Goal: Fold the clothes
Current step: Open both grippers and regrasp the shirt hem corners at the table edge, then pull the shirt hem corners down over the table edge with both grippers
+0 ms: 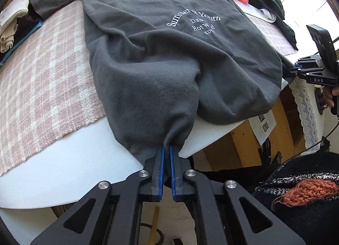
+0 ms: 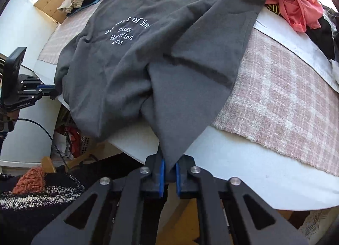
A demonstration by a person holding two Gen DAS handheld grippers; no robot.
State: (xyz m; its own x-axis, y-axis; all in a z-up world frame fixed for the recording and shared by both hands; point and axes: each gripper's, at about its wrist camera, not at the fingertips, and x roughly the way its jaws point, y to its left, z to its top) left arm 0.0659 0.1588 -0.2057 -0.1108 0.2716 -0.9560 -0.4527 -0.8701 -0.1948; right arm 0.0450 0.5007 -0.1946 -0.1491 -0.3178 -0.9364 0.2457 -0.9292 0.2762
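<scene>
The shirt (image 1: 169,54), soft dark-grey knit with white lettering and a daisy print, lies spread across the desk (image 1: 63,166), its hem sagging over the near edge. The left gripper (image 1: 167,151) has its blue fingers (image 1: 161,160) clamped on one hem corner; the right gripper (image 2: 169,163) pinches the other. To fold cleanly, lift both corners together, keep the hem taut and carry it toward the collar. A nubbly pink plaid mat (image 1: 42,75) lies beneath.
</scene>
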